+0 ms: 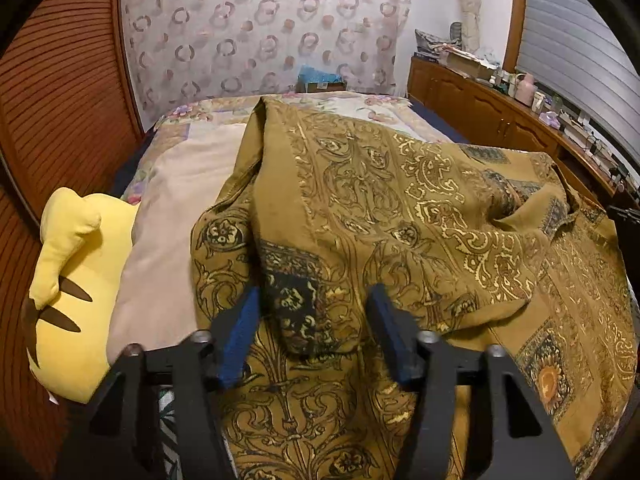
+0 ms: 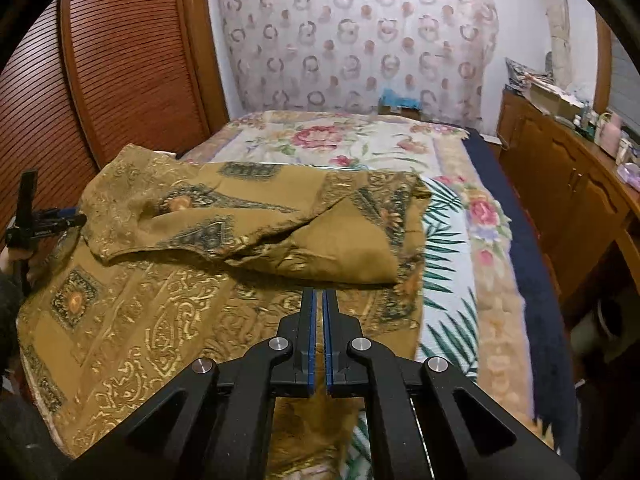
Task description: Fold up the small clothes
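A floral-patterned bedspread (image 2: 352,140) covers the bed, and on it lies a mustard-gold printed cloth garment (image 2: 224,240), partly folded over itself. The left gripper (image 1: 312,304) hovers with fingers spread wide, a raised fold of the garment between them. The right gripper (image 2: 319,300), fingers pressed nearly together and holding nothing, points at the garment's near fold.

Yellow plush toy (image 1: 76,280), floral bedspread (image 2: 340,140)
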